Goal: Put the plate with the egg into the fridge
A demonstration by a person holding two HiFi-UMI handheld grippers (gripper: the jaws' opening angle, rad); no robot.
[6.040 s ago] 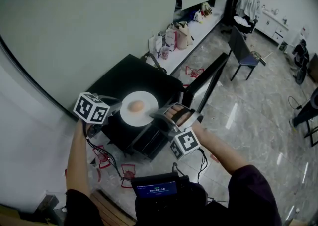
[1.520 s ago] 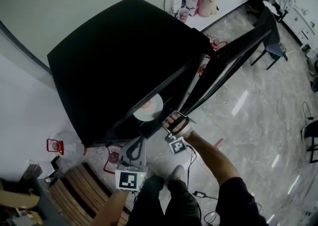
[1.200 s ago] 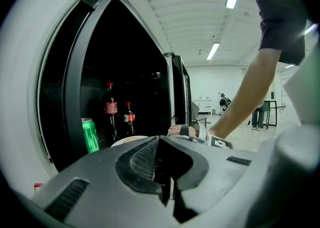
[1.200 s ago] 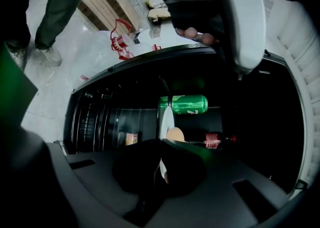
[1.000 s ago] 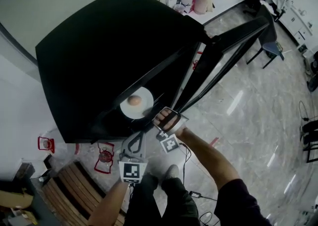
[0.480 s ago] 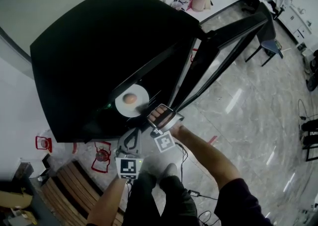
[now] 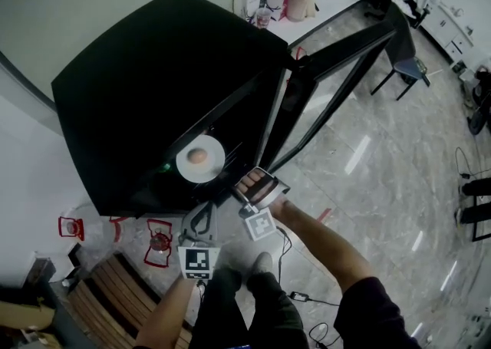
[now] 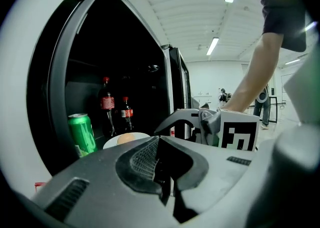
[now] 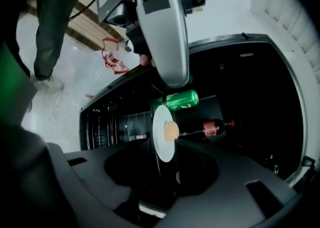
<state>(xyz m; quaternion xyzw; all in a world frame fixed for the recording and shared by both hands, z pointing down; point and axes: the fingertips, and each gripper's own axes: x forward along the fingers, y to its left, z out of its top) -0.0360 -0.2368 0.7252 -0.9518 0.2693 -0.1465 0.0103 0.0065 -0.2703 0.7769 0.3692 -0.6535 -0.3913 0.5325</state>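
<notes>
In my head view, the black top of the fridge [image 7: 153, 87] hides every shelf inside. In my right gripper view, the near rim of the plate [image 9: 161, 122] is lost in the dark between the jaws of my right gripper [image 9: 165, 162]. In my left gripper view, my left gripper [image 8: 162, 177] covers the plate's lower part, and the labels of the two cola bottles [image 8: 105, 102] are too small to read.

The round white plate [image 7: 211, 166] carries a pale orange-brown egg [image 7: 197, 156]. The boxy fridge [image 7: 153, 71] is black outside and dark within. Inside, a shiny green drinks can [image 8: 82, 133] stands out, and so do two dark cola bottles [image 8: 106, 102] with red labels and caps. The left gripper [image 7: 202, 215] and right gripper [image 7: 232, 186] are grey, and each bears a cube [image 7: 198, 261] patterned in black-and-white squares. The polished stone floor [image 7: 368, 156] is grey with pale veins.
</notes>
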